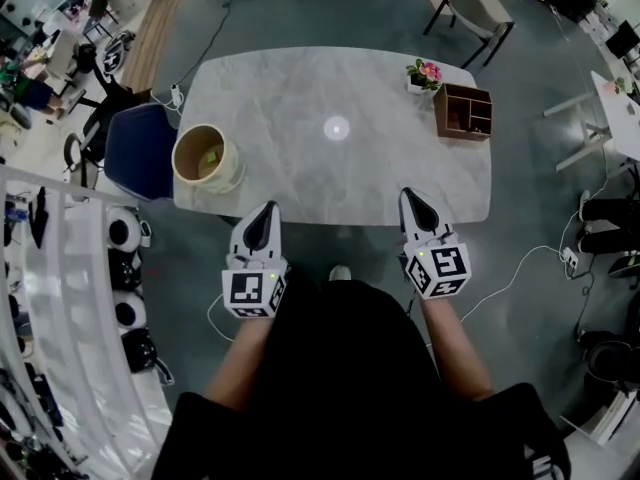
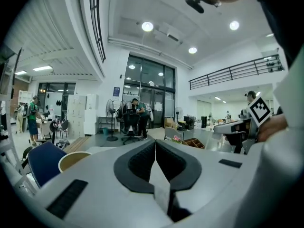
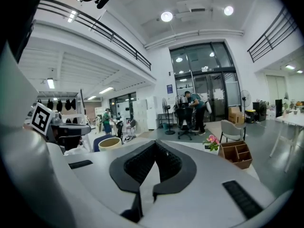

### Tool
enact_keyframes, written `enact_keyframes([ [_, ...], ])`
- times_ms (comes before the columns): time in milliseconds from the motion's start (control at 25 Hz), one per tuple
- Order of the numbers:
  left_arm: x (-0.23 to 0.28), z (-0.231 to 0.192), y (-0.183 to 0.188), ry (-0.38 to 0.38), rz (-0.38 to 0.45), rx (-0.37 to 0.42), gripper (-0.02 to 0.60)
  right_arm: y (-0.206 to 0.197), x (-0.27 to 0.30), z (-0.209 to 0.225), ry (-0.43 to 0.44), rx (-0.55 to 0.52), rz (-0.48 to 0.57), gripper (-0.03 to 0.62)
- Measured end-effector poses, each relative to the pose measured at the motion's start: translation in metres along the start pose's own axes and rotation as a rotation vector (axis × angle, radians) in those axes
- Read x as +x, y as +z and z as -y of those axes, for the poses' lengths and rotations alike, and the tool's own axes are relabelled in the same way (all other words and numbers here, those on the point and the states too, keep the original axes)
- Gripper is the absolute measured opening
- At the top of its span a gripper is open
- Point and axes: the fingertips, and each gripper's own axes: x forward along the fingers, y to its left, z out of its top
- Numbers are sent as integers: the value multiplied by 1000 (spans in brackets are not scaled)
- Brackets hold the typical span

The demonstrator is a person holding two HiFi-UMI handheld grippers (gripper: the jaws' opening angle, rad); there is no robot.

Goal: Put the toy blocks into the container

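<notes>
The left gripper (image 2: 155, 142) has its two dark ribbed jaws pressed together at the tips, with nothing between them, and the right gripper (image 3: 154, 143) is closed in the same way and is just as empty. In the head view, each gripper sits at the end of one of the person's bare forearms. Each carries its marker cube nearest the wrist and points away from the body toward the table (image 1: 330, 183). The tips of both show over the table's near edge, the left one toward the near left corner and the right one toward the near right corner, well apart from each other. The container (image 1: 188, 146) is a round tan tub with a pale rim. It stands upright on the left end of the grey marbled top, close to the left gripper and just beyond it. Something pale green lies in its bottom, but it is too small to tell whether these are the toy blocks. At the far right corner of the table stands a brown wooden organiser (image 1: 441, 108) with open compartments, and a small pot of pink flowers (image 1: 425, 72) is just beside it. A blue chair (image 1: 140, 153) is drawn up against the table's left side next to the container. A light-coloured chair (image 1: 472, 6) stands on the floor past the far edge.
</notes>
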Motion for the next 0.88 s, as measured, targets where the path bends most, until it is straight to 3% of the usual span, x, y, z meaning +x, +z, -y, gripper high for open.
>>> enact_keyframes([
  [200,-4,9,3,-13,26,-6,5,7,-12,3,-53,-24,40,-2],
  [520,-8,6,8,-8,36,-50,5,-9,-10,-6,-1,-15,-8,-2],
  [880,-10,3,12,-2,34,-23,5,-1,-5,-8,-5,-26,3,-2],
])
